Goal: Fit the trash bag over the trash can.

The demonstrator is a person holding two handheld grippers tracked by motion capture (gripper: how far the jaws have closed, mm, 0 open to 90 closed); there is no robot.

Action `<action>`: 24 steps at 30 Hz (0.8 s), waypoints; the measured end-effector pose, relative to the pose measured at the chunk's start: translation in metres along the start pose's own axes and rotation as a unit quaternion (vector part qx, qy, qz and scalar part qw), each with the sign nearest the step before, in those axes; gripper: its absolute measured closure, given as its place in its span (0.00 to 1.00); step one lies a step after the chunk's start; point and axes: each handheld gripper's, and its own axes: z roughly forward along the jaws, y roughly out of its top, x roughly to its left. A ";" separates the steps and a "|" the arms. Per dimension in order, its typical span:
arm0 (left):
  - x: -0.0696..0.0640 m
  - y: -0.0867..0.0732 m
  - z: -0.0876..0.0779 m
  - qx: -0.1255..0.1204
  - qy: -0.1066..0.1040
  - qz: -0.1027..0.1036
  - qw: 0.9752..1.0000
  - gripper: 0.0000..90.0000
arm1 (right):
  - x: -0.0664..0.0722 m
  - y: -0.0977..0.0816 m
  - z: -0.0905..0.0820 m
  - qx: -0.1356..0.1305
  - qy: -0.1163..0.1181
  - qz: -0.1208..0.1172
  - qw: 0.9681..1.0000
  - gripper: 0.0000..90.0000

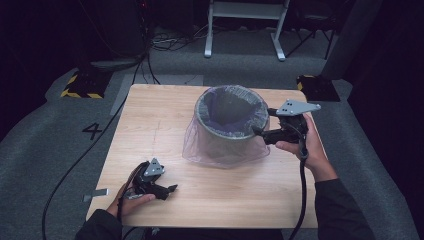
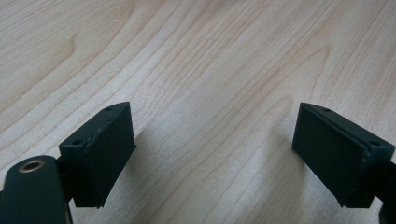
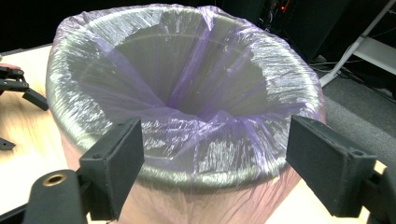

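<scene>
High view puts my left gripper (image 1: 167, 190) low over bare table (image 1: 150, 115), jaws apart, parked — clear of the work, I'd judge. Farther on, my right gripper (image 1: 262, 124), jaws apart, faces the bin (image 1: 227, 131) rim mid-table, where purple liner (image 3: 196, 105) drapes over — nothing between them.

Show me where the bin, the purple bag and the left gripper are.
bin (image 1: 220, 134): high view, outer wall.
purple bag (image 3: 196, 100): right gripper view, fold inside.
left gripper (image 1: 171, 190): high view, between its tips.
</scene>
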 end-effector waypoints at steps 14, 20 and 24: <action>0.000 0.000 0.000 0.000 0.000 0.000 1.000 0.14 | -0.002 -0.020 -0.007 -0.013 0.014 0.004 1.000 0.21; 0.000 0.000 0.000 0.000 0.000 0.000 1.000 0.14 | 0.000 -0.027 -0.007 -0.005 0.013 0.000 1.000 0.21; 0.000 0.000 0.000 0.000 0.000 0.000 1.000 0.14 | 0.002 -0.034 -0.006 0.002 0.011 -0.002 1.000 0.21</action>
